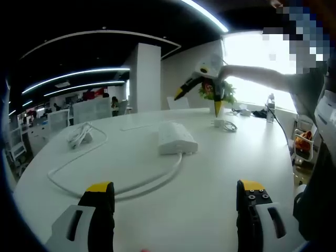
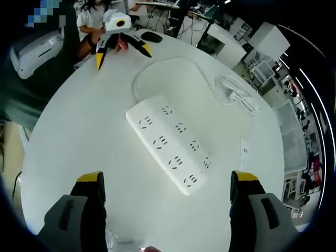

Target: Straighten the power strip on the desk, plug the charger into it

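While both grippers hang above the round white desk (image 2: 79, 131) with jaws spread and nothing between them, the white power strip (image 2: 170, 149) lies flat at the desk's middle, set diagonally in the right gripper view. Its cord (image 1: 113, 189) loops across the tabletop in front of the left gripper (image 1: 176, 202). A coiled white charger cable (image 2: 239, 94) rests well apart from the strip. The right gripper (image 2: 168, 197) hovers over the strip's near end, the path between unobstructed.

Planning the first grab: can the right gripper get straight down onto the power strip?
Probably yes. The right gripper hangs open above the power strip, and the bare desk around it leaves the way free. The left gripper sits well off.
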### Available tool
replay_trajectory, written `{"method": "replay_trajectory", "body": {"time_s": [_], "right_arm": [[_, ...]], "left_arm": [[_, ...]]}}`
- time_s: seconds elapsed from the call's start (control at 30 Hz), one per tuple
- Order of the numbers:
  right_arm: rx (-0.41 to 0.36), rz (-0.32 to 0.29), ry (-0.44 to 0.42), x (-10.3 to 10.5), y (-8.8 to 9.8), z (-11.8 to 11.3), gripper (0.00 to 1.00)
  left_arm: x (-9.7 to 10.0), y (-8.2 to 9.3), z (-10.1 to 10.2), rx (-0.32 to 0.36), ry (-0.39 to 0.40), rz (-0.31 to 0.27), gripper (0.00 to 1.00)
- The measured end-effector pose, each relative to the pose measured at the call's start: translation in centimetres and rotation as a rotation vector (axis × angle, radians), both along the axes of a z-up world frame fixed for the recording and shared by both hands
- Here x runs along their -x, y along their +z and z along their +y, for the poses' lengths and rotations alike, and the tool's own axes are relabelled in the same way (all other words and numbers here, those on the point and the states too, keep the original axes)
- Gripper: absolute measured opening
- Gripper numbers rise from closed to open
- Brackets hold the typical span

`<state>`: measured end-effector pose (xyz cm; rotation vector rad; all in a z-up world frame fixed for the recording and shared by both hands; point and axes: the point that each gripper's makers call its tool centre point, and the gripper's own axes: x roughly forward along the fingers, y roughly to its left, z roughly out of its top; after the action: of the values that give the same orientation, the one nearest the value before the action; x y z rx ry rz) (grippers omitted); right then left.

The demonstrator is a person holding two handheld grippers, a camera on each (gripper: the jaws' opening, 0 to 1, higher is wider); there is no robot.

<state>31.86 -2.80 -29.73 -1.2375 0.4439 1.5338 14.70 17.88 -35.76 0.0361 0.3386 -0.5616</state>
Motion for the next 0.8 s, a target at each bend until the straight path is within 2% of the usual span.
{"method": "replay_trajectory", "body": {"time_s": [0.4,0.8], "right_arm": [[0.048,-0.011,0.041,-0.4,-0.1,0.7,0.96],[0.093,-0.025,0.105,0.0,-0.8,1.8,0.99]], "left_arm": [[0.0,-0.1,-0.1,-0.001,0.001,0.002,1.0],[-0.2,-0.2,-0.2,-0.007,-0.007,0.011,1.0]]}}
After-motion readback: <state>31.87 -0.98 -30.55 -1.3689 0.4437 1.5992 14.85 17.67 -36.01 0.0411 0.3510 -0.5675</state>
